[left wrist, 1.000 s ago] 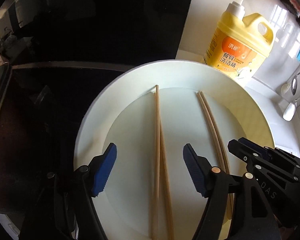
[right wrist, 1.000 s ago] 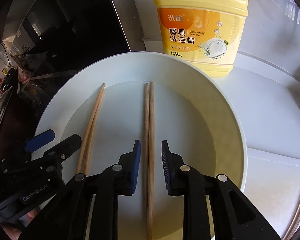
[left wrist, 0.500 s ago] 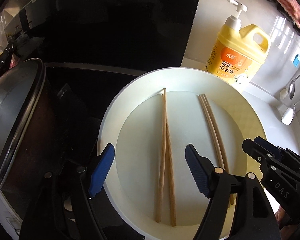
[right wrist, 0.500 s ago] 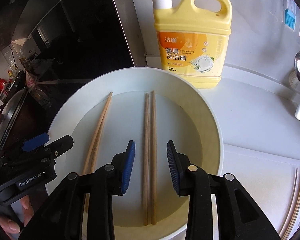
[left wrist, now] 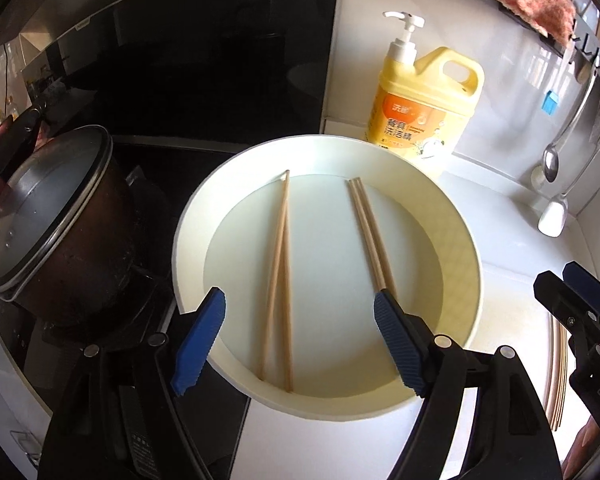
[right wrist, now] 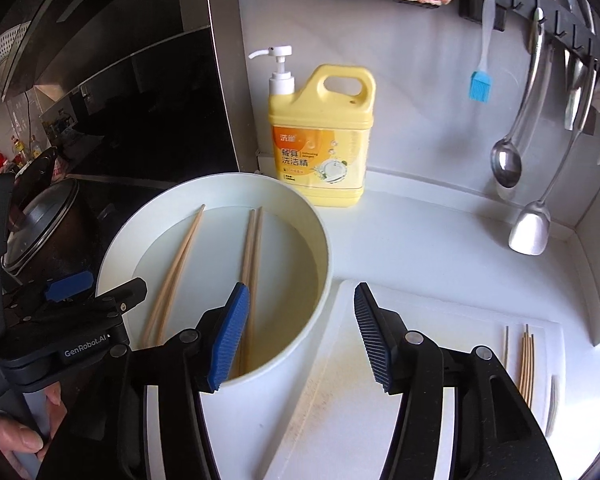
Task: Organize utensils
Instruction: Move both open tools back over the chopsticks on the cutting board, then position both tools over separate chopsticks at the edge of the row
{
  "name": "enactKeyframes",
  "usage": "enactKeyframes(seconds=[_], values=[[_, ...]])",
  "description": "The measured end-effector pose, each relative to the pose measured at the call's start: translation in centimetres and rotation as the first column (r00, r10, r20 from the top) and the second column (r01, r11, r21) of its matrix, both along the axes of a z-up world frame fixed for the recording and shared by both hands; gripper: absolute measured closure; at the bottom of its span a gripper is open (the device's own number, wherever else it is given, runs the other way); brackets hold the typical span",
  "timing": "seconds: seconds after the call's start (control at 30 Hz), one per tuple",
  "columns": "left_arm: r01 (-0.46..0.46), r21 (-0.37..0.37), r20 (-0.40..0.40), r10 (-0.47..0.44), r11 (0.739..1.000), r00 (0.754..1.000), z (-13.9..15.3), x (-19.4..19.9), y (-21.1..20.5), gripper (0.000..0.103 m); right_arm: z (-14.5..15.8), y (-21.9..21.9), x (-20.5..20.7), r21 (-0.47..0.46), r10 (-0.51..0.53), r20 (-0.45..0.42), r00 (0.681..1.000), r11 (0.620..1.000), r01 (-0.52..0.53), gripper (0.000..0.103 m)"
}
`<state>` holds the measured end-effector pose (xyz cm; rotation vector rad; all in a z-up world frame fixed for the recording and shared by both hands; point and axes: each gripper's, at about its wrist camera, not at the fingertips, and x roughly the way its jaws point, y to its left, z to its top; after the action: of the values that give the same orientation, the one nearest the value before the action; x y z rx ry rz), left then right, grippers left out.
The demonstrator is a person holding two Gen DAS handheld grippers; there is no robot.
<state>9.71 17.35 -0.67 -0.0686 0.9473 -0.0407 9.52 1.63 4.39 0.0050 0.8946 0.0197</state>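
Note:
A white plate (left wrist: 456,208) holds two pairs of wooden chopsticks: a left pair (left wrist: 278,272) and a right pair (left wrist: 370,236). In the right wrist view the plate (right wrist: 300,208) shows the same left pair (right wrist: 176,268) and right pair (right wrist: 252,248). My left gripper (left wrist: 300,340) is open and empty, above the plate's near edge. My right gripper (right wrist: 302,336) is open and empty, over the plate's right rim and the cutting board (right wrist: 380,400). More chopsticks (right wrist: 526,364) lie on the board's right side.
A yellow detergent bottle (right wrist: 320,144) stands behind the plate. A lidded pot (left wrist: 56,220) sits left on the dark stove. A ladle (right wrist: 508,160), a spatula (right wrist: 530,228) and a blue brush (right wrist: 480,84) hang on the wall rail at right.
Both grippers have pulled back and up from the plate. The right gripper has opened wide and shifted right, towards the cutting board. The chopsticks lie still.

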Motion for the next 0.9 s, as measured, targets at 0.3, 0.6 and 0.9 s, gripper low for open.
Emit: enactKeyframes(seconds=[0.3, 0.6, 0.9], values=[[0.111, 0.005, 0.021, -0.111, 0.994, 0.994, 0.8, -3.5, -7.8, 0.023, 1.1, -7.3, -6.0, 0.029, -0.097, 0.025, 0.995, 0.995, 0.096, 0.043], [0.247, -0.020, -0.003, -0.247, 0.969, 0.969, -0.9, -7.1, -17.4, 0.021, -1.7, -18.4, -13.0, 0.071, -0.259, -0.012, 0.966, 0.963, 0.259, 0.039], [0.307, -0.006, -0.015, -0.307, 0.952, 0.952, -3.8, -9.8, -25.6, 0.019, -5.6, -26.6, -17.4, 0.097, -0.334, -0.053, 0.941, 0.936, 0.337, 0.038]])
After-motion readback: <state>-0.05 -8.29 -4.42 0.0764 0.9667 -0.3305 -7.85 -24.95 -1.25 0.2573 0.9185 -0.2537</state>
